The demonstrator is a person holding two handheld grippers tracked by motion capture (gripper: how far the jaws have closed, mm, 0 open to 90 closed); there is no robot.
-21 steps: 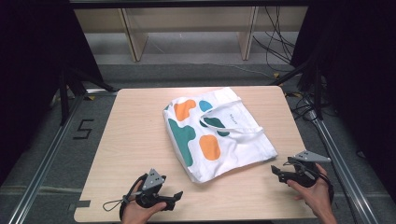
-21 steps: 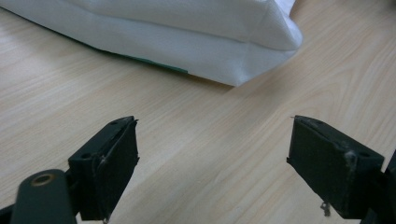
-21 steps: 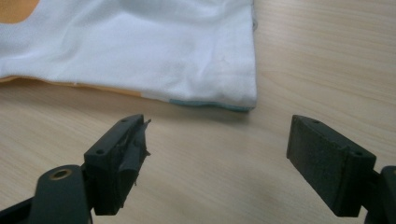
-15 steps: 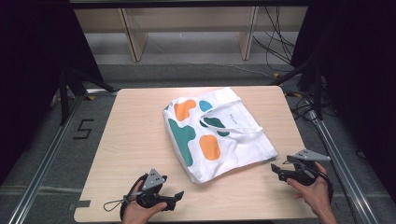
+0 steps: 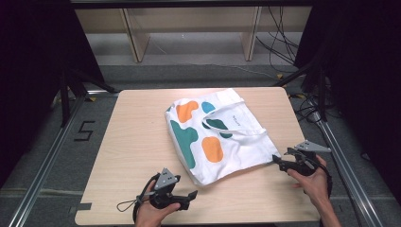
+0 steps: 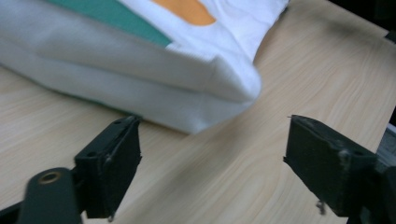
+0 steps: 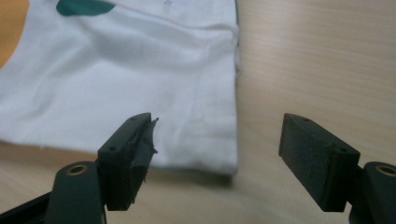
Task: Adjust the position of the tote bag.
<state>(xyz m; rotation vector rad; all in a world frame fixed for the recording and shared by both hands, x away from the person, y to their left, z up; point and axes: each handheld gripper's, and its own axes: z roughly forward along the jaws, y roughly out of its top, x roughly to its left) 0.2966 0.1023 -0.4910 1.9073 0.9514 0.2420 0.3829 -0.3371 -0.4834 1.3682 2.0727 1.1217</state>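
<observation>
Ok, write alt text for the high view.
A white cloth tote bag with orange and teal blotches lies flat on a light wooden table. Near the table's front edge, two hands each hold a black two-jaw gripper with open jaws: the left gripper near the bag's front corner, the right gripper at its right corner.

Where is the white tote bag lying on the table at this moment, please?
In the high view, the tote bag lies flat near the middle of the wooden table, slightly right of centre, its near corners just ahead of the open left gripper and right gripper.
</observation>
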